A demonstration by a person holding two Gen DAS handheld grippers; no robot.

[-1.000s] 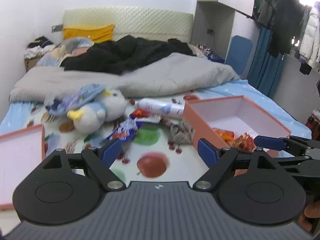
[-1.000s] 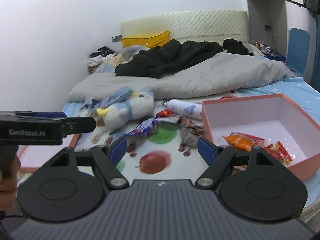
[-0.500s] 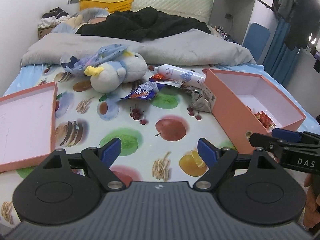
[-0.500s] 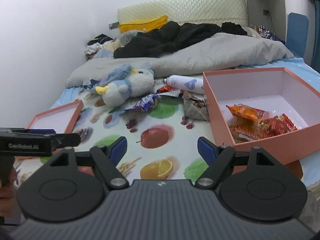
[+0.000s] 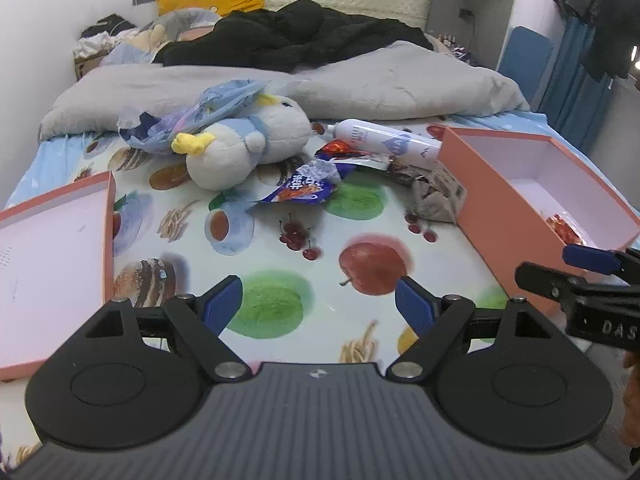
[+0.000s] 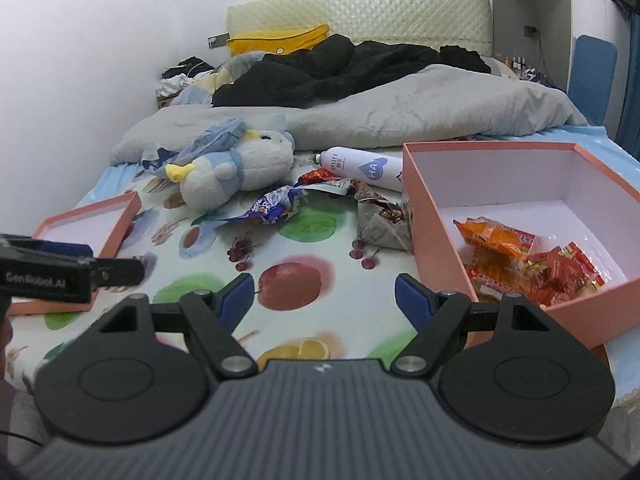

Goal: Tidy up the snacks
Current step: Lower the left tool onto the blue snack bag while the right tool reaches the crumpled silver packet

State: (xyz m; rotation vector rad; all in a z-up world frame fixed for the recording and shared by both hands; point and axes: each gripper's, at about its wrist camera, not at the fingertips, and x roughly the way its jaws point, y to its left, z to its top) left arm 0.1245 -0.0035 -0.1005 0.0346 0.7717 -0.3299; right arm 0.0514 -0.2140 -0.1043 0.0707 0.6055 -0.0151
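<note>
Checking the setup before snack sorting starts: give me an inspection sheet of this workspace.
Surface: bed sheet printed with fruit and food; grey duvet bunched behind.
Job's things: open pink box holds orange and red snack packets; blue snack packet, grey packet and red wrapper lie loose on the sheet; box lid at left.
Clutter: plush penguin, white bottle, crumpled blue bag, black clothes.
Grippers: left tool open, empty; right tool open, empty.
Cables: nothing seen.
Surroundings: padded headboard, yellow pillow, hanging clothes.
</note>
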